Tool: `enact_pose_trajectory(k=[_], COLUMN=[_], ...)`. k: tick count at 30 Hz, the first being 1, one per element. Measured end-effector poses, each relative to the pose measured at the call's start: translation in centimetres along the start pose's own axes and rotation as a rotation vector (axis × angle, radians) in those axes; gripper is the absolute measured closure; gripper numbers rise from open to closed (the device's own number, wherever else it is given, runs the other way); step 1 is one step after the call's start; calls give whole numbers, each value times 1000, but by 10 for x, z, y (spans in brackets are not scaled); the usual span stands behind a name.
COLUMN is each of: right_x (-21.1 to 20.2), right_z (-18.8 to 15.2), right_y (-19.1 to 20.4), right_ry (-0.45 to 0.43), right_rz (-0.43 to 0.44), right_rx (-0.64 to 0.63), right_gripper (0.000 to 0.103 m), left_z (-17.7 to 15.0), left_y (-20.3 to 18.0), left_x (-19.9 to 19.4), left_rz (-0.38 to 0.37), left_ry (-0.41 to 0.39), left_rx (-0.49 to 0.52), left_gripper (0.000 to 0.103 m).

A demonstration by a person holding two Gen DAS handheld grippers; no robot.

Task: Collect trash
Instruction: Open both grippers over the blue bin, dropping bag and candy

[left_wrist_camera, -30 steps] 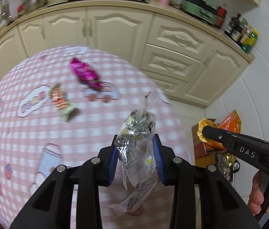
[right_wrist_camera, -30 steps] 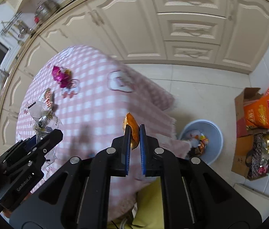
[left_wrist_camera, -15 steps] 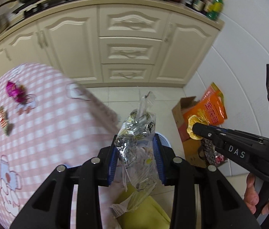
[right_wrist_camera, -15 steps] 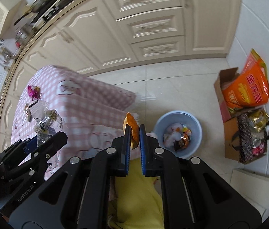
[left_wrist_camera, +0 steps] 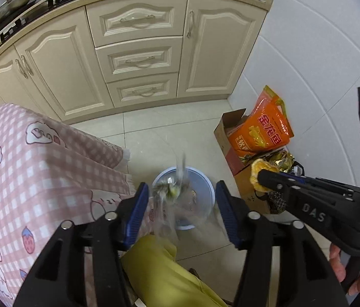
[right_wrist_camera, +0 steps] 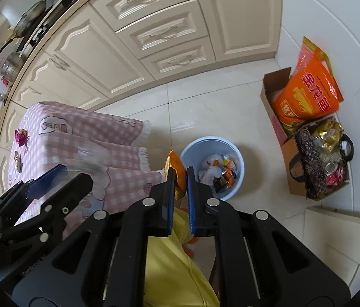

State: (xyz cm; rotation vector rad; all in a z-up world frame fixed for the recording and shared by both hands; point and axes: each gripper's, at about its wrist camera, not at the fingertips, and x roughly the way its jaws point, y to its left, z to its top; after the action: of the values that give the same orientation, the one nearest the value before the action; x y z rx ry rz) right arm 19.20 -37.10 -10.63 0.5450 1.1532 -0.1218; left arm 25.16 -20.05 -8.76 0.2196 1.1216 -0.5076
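While poised above the bin [left_wrist_camera: 206,192], left gripper [left_wrist_camera: 181,204] spread, clear wrapper [left_wrist_camera: 172,197] loose, right gripper [right_wrist_camera: 179,176] pinching orange wrapper [right_wrist_camera: 176,165].

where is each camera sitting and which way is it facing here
Left wrist: rides on the left claw, aimed down at the round pale blue plastic bin; jaws wide, a blurred clear crinkly wrapper between them; the person's yellow trouser leg and the right claw show.
Right wrist: rides on the right claw, looking down beside the bin; jaws shut on an orange foil wrapper; the left claw shows.
Shared: bin, pink checked tablecloth, cream cabinets.
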Motion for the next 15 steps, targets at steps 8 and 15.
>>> enact_pose_trajectory(k=[8, 15], right_x=[9, 12], right_z=[-2, 0], right_y=[-5, 5], right_ry=[24, 8], right_rz=[2, -19], right_rx=[8, -7], right_gripper=[92, 26], left_z=[-3, -8], left_y=[11, 31], left_x=[1, -8], left_rz=[8, 26], left_ry=[10, -6], left_rx=[-16, -48], left_gripper=[48, 46])
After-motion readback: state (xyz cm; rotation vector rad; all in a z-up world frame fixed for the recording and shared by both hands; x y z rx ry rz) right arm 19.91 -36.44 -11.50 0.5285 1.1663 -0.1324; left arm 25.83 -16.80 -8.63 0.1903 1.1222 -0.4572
